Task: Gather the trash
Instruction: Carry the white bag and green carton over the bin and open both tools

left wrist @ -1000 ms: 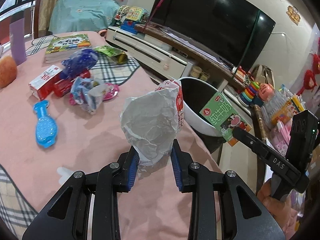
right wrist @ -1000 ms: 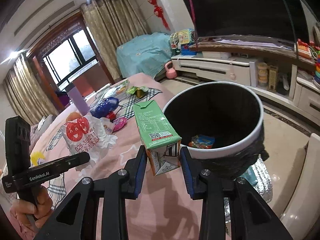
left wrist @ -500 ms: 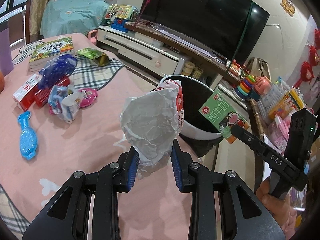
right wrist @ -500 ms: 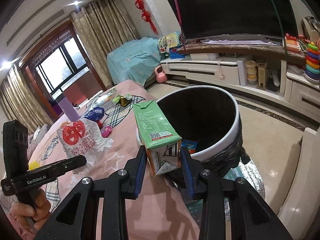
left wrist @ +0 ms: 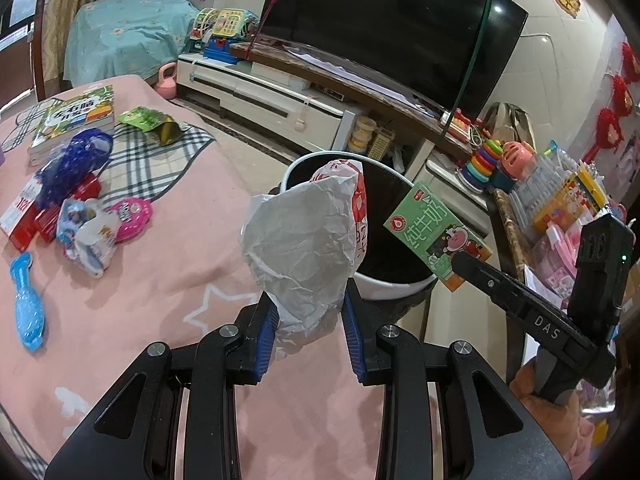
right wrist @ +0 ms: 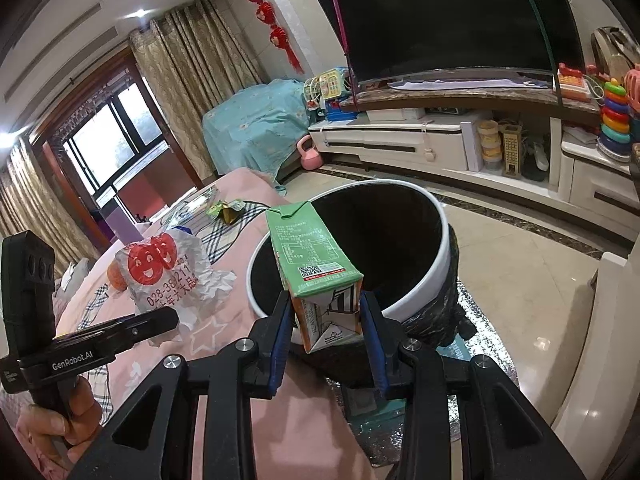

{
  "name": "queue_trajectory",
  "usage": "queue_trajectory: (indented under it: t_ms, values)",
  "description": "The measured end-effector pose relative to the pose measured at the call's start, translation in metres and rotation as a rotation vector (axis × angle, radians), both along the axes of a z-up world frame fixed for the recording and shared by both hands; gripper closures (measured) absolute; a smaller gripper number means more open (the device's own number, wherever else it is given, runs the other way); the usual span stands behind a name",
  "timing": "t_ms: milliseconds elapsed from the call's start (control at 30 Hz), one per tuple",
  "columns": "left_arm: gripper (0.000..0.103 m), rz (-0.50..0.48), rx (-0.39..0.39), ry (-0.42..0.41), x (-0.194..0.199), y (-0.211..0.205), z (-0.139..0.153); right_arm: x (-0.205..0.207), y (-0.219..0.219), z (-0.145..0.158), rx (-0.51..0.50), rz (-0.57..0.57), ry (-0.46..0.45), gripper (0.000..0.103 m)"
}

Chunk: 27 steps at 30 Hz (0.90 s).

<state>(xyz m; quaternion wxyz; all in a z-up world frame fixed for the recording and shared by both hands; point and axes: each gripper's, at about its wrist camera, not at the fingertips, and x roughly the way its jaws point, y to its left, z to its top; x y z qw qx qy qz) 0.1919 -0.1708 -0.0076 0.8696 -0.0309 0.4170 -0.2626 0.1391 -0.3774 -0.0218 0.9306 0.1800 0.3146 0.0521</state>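
Left hand-held gripper (left wrist: pixel 308 330) clamps wrapper (left wrist: pixel 304 240), frame centre, short of bin (left wrist: pixel 394 282). Right hand-held gripper (right wrist: pixel 324 326) grips carton (right wrist: pixel 316 264) at bin rim. Risk: early release drops wrapper on worktop (left wrist: pixel 160 300).

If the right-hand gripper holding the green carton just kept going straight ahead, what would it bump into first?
Most likely the trash bin: the right gripper, clamped on the milk carton, points at its dark opening, so the carton would probably reach the rim or inside first. Depth is hard to judge.
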Motion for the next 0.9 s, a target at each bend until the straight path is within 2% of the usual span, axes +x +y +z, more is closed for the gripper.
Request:
queue_trajectory:
  t_ms: [333, 900]
  values:
    - [0.074, -0.018, 0.016, -0.01, 0.016, -0.022, 0.003, 0.01, -0.007, 0.0, -0.01, -0.013, 0.01, 0.069]
    - [0.074, -0.038, 0.031, 0.025, 0.041, -0.053, -0.01, 0.031, -0.012, -0.001, -0.046, -0.018, 0.053, 0.069]
